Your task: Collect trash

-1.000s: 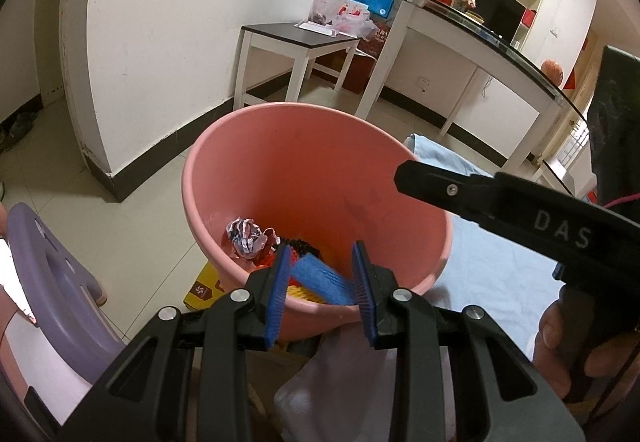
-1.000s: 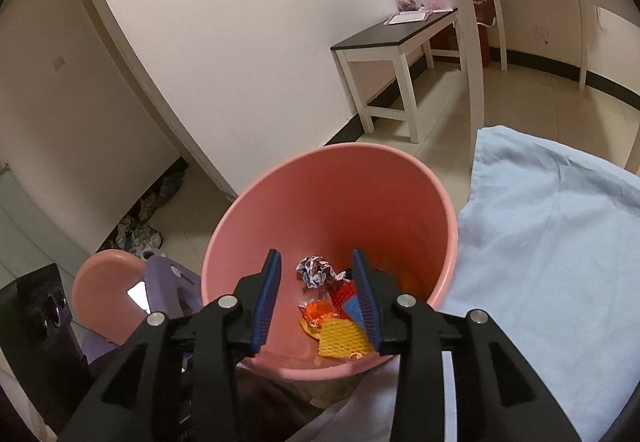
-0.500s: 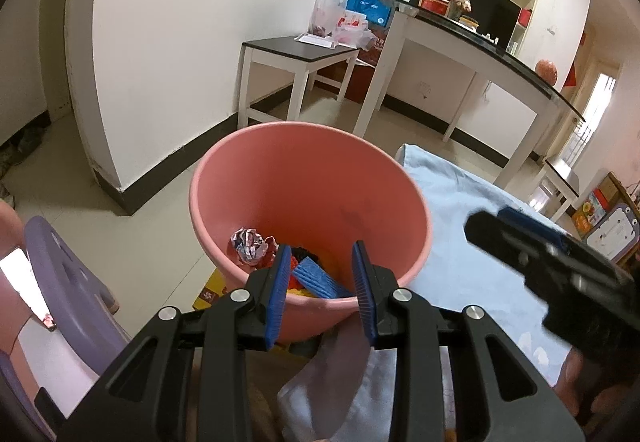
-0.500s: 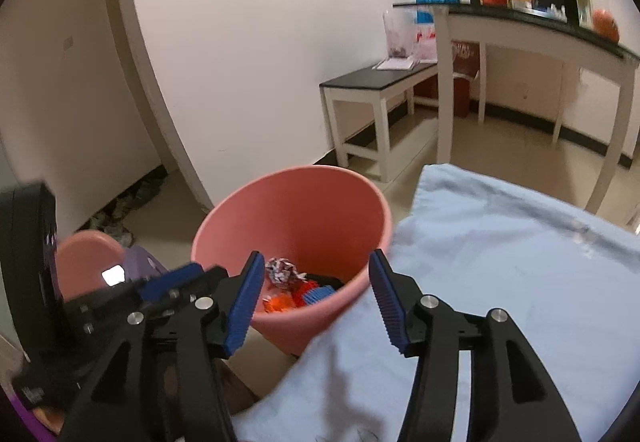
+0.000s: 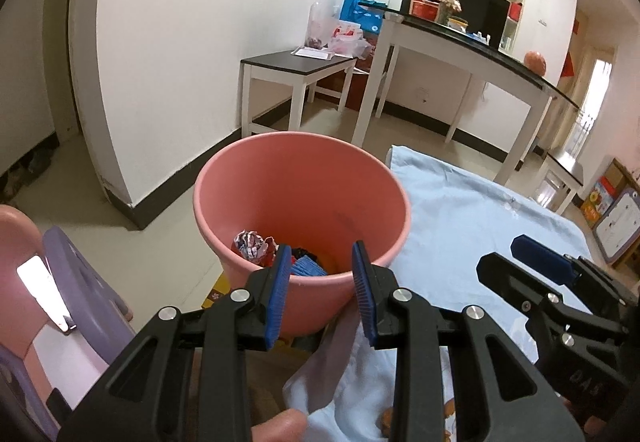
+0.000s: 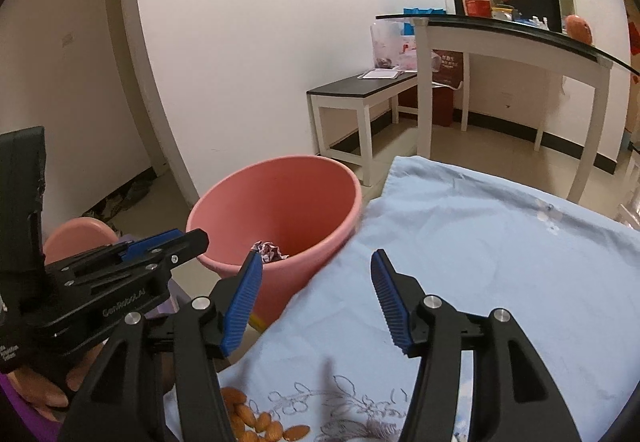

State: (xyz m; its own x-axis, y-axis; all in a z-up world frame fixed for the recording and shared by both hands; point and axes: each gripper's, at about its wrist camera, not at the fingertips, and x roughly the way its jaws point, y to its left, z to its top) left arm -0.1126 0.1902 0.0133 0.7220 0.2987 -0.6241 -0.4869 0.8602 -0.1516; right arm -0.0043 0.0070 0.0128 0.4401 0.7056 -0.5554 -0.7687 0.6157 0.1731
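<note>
A pink bucket (image 5: 304,170) stands on the floor at the edge of a table with a light blue cloth (image 5: 472,210). It holds trash: a crumpled wrapper (image 5: 250,244), red and blue pieces (image 5: 306,268). The bucket also shows in the right wrist view (image 6: 280,186) with the wrapper (image 6: 270,251). My left gripper (image 5: 322,266) is open and empty, just in front of the bucket's near rim. My right gripper (image 6: 316,274) is open wide and empty over the cloth (image 6: 480,242), right of the bucket.
Several almonds (image 6: 256,422) lie on the cloth by the near edge. A pink and purple stool (image 5: 60,302) stands left of the bucket. A low black-topped bench (image 5: 296,66) and a tall white table (image 5: 472,42) stand against the far wall.
Both grippers have pulled back and away from the bucket. The right gripper has opened wider and moved right, over the cloth. The left gripper stays open.
</note>
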